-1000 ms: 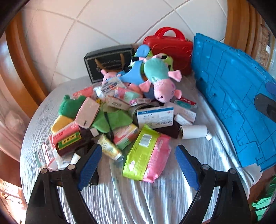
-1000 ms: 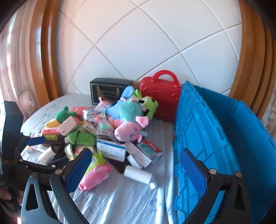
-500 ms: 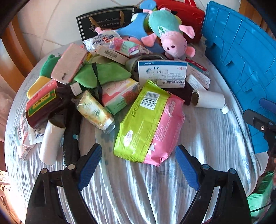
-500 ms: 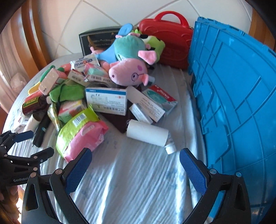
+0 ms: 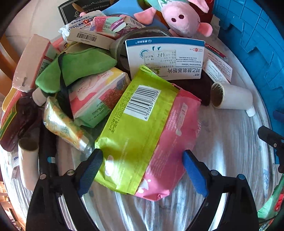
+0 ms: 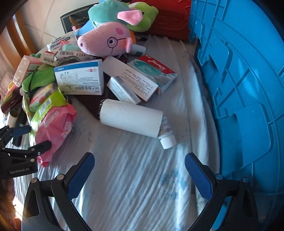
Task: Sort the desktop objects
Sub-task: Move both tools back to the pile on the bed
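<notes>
Blue crate [image 6: 248, 88]: stands at the right edge of the table, its ribbed outer wall toward both cameras; the inside is hidden, so I cannot tell what it holds.
Red case [image 6: 170, 19]: shut, upright at the back beside the crate.
Black box [image 5: 83, 10]: a printed carton behind the heap, closed.
Heap: medicine cartons, packets, a green cloth and a pink pig plush [image 6: 104, 40] piled on the pale tablecloth [image 6: 134, 177].
Green packet [image 5: 134, 124]: lies barcode up on the pink wipes pack [image 5: 174, 142], both at the near edge of the heap.
White roll [image 6: 131, 117]: lies on its side on the cloth, a small white tube [image 6: 166, 136] touching its right end.
Left gripper [image 5: 142, 170]: jaws widening, the blue pads flanking the near ends of the two packs without pressing them.
Right gripper [image 6: 139, 173]: spread wide over bare cloth, nothing between the pads, the roll ahead of it.
Change: a second ago both cameras saw the whole table from higher up; both grippers have come down close to the heap, and the left jaws stand wider.
</notes>
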`<state>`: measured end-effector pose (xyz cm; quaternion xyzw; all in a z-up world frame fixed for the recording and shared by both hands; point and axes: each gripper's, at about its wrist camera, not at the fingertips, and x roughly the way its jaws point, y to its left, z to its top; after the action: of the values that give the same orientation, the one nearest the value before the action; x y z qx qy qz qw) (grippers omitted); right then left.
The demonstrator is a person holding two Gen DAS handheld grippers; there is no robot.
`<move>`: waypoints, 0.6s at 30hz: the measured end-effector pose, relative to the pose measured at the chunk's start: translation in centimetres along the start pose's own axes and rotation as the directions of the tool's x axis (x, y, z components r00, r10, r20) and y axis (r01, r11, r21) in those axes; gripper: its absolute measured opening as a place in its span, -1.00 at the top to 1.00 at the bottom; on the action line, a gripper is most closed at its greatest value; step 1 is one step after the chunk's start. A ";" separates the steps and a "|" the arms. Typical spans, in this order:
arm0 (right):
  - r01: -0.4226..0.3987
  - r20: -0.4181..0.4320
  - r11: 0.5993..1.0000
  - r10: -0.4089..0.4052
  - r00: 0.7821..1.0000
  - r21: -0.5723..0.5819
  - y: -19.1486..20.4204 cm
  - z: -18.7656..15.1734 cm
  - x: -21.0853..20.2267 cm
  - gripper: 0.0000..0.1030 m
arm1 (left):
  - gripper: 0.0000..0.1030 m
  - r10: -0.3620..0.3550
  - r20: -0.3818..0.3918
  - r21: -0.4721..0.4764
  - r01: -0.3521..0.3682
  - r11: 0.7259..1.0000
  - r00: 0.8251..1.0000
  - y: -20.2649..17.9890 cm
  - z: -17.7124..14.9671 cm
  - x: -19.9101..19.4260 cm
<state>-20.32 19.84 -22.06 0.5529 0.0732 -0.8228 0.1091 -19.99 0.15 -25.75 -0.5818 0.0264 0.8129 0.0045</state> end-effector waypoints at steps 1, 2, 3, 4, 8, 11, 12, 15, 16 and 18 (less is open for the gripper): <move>-0.001 -0.003 1.000 0.001 1.000 0.005 -0.3 0.0 0.3 -1.00 | -0.92 0.008 0.001 0.005 -0.008 1.000 1.000 -0.1 0.3 0.5; -0.004 -0.011 1.000 0.004 1.000 0.009 -0.5 -0.1 0.8 -1.00 | -0.99 0.019 0.001 0.009 -0.019 1.000 1.000 -0.3 0.6 0.9; -0.006 -0.016 1.000 0.007 1.000 0.007 -0.6 0.0 1.2 -1.00 | -1.00 0.032 0.005 0.016 -0.032 0.999 0.999 -0.5 0.8 1.2; -0.004 -0.015 1.000 0.004 1.000 0.002 -0.6 0.1 1.6 -1.00 | -1.00 0.043 0.010 0.028 -0.043 0.999 0.999 -0.8 1.0 1.5; -0.004 0.008 1.000 0.005 1.000 -0.030 -0.2 1.4 2.2 -1.00 | -1.00 0.066 0.021 0.043 -0.067 0.997 0.998 -1.2 1.1 2.0; -0.002 0.029 0.998 0.004 1.000 -0.066 0.3 3.0 3.1 -1.00 | -1.00 0.056 0.014 0.041 -0.057 0.998 0.998 -1.0 1.1 1.9; -0.007 0.033 0.997 0.010 0.999 -0.078 0.5 3.4 3.5 -1.00 | -1.00 0.054 0.010 0.037 -0.054 0.998 0.998 -0.9 1.0 1.9; -0.013 0.035 0.993 0.018 0.999 -0.114 1.0 4.5 4.6 -1.00 | -0.93 0.046 0.007 0.001 -0.046 0.999 0.999 -0.2 0.6 1.6; -0.032 0.031 0.992 0.036 0.999 -0.119 1.2 4.6 4.9 -1.00 | -0.89 0.041 0.008 -0.013 -0.041 0.999 0.999 0.1 0.4 1.4; -0.060 0.011 0.992 0.061 0.998 -0.115 1.6 4.5 5.4 -1.00 | -0.73 0.025 0.004 -0.047 -0.025 0.999 1.000 0.7 0.0 0.9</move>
<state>-25.88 16.62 -25.32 0.5416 0.1025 -0.8177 0.1660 -20.35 -0.58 -26.55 -0.5794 0.0147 0.8147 -0.0192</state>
